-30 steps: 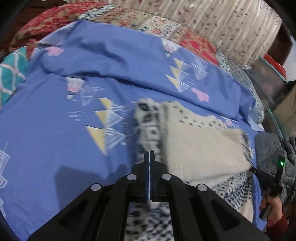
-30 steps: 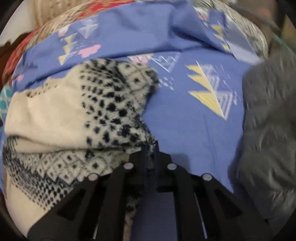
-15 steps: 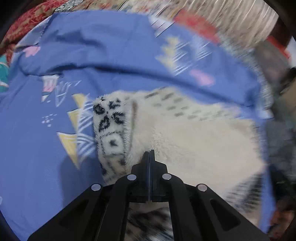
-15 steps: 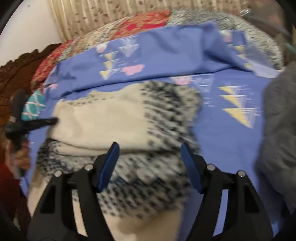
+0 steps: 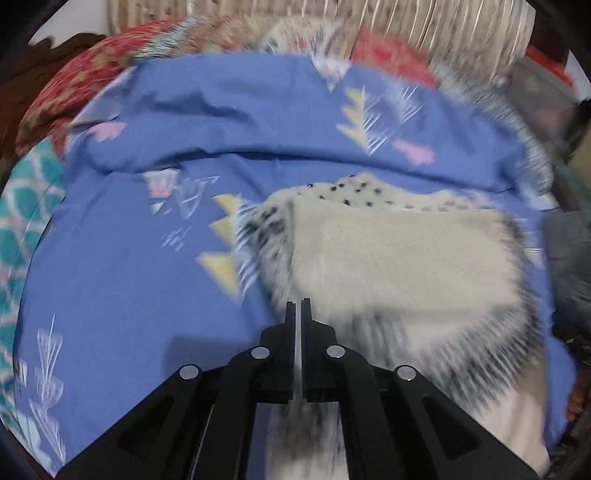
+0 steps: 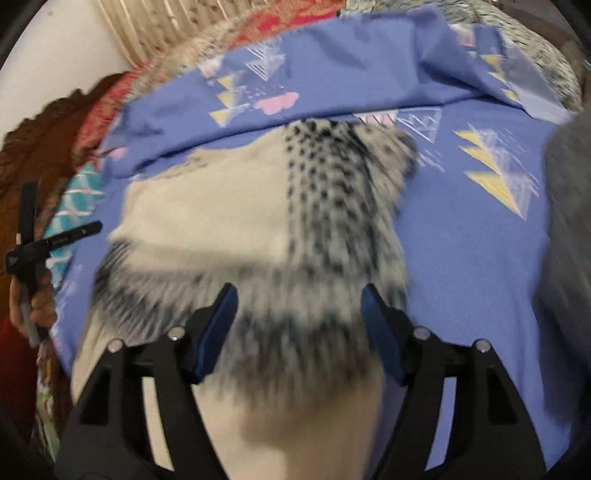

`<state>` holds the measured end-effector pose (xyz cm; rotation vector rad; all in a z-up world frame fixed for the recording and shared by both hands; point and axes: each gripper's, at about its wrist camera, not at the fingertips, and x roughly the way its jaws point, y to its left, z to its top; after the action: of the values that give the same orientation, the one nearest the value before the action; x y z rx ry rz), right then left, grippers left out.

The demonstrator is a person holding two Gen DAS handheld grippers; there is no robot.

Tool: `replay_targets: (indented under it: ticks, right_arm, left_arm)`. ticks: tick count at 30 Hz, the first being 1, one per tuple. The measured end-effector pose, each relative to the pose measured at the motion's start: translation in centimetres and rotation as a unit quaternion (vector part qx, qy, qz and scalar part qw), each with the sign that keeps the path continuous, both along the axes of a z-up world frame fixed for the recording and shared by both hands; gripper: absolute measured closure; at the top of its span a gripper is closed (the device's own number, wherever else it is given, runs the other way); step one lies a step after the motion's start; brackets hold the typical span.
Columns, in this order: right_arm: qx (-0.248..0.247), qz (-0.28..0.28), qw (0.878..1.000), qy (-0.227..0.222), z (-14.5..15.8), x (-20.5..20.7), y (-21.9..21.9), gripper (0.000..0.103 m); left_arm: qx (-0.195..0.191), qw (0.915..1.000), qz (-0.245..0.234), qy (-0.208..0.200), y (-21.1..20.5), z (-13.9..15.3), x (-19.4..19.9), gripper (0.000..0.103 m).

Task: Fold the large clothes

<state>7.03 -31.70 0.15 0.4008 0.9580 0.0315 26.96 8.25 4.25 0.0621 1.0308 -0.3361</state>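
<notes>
A cream fleece garment [image 5: 399, 266] with black spots and a dark patterned band lies partly folded on a blue bedsheet [image 5: 122, 280]; it also shows in the right wrist view [image 6: 229, 206]. My left gripper [image 5: 298, 314] has its jaws almost together with a thin gap, above the garment's left edge; nothing shows between the tips. My right gripper [image 6: 299, 321] is open, its blue pads [image 6: 218, 328] spread over the garment's patterned band [image 6: 303, 317], holding nothing. Both views are motion-blurred.
A grey garment [image 6: 569, 258] lies at the right of the sheet. A red patchwork quilt [image 5: 81, 85] and pale curtain [image 5: 424, 22] lie behind. The left gripper [image 6: 55, 240] shows at the right wrist view's left edge.
My right gripper opened and let go of the garment, then pulled back. My left gripper let its fold drop, drew back and its jaws parted slightly. The garment now lies flatter.
</notes>
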Motion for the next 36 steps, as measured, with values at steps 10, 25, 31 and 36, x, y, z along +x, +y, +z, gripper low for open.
replay_targets:
  ticks: [10, 25, 31, 36]
  right_arm:
    - [0.114, -0.008, 0.992, 0.050, -5.0, -17.8, 0.5, 0.036]
    - [0.162, -0.041, 0.985, -0.039, 0.1, -20.4, 0.4, 0.093]
    - [0.216, -0.079, 0.970, -0.075, 0.8, -17.2, -1.8, 0.093]
    - [0.033, -0.160, 0.987, 0.012, -0.2, -12.9, -3.2, 0.087]
  left_arm:
    - [-0.068, 0.9906, 0.049, 0.108, 11.6, -5.6, -16.1, 0.077]
    - [-0.139, 0.9878, -0.010, 0.069, 7.3, -2.3, -18.6, 0.081]
    - [-0.137, 0.9877, 0.027, 0.071, 6.1, -0.9, -14.6, 0.081]
    - [-0.109, 0.9878, 0.049, 0.100, 8.7, -3.2, -15.8, 0.081]
